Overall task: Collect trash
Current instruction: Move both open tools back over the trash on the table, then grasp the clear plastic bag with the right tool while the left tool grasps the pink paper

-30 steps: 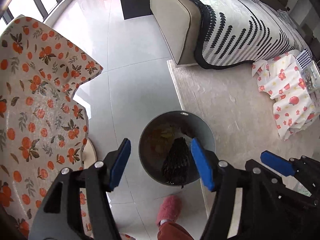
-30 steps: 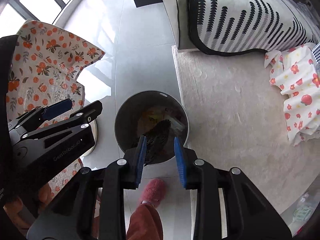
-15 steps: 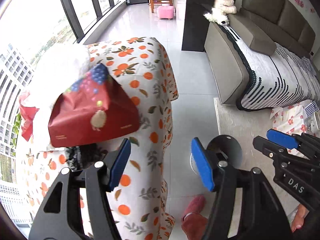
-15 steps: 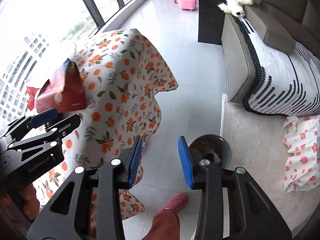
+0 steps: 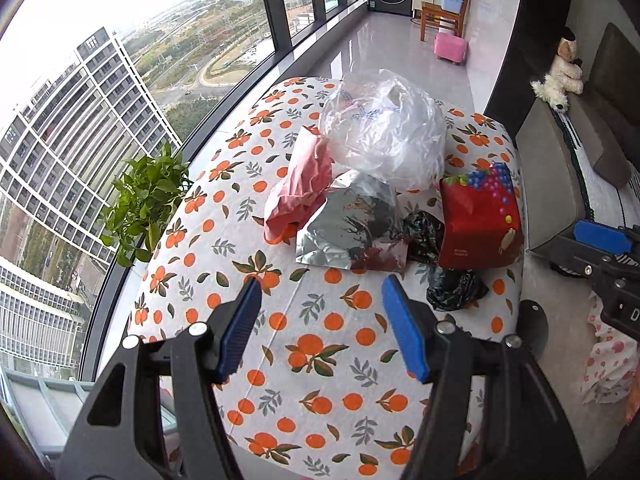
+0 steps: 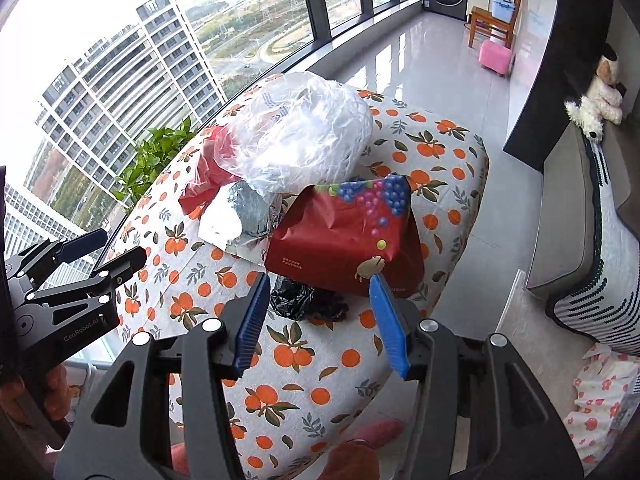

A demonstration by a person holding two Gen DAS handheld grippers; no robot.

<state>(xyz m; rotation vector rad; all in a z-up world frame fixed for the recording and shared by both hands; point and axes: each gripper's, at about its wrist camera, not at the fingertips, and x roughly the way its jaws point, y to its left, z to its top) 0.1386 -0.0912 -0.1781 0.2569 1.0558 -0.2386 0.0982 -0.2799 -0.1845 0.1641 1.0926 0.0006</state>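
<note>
Under the red bag (image 6: 344, 236) a black bag (image 6: 308, 300) half hides; both grippers' jaws gape empty, the right's just widened.

Near tablecloth (image 5: 320, 344) bare, passable; trash pile (image 5: 384, 200) blocks far half; plant (image 5: 148, 200) beyond left edge.

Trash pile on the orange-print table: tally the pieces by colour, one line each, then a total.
Clear plastic bag: 1
Pink bag: 1
Silver foil bag: 1
Red grape-print bag: 1
Black plastic bags: at least 1; whether the crumpled black plastic is one piece or two cannot be told
Total: at least 5
</note>
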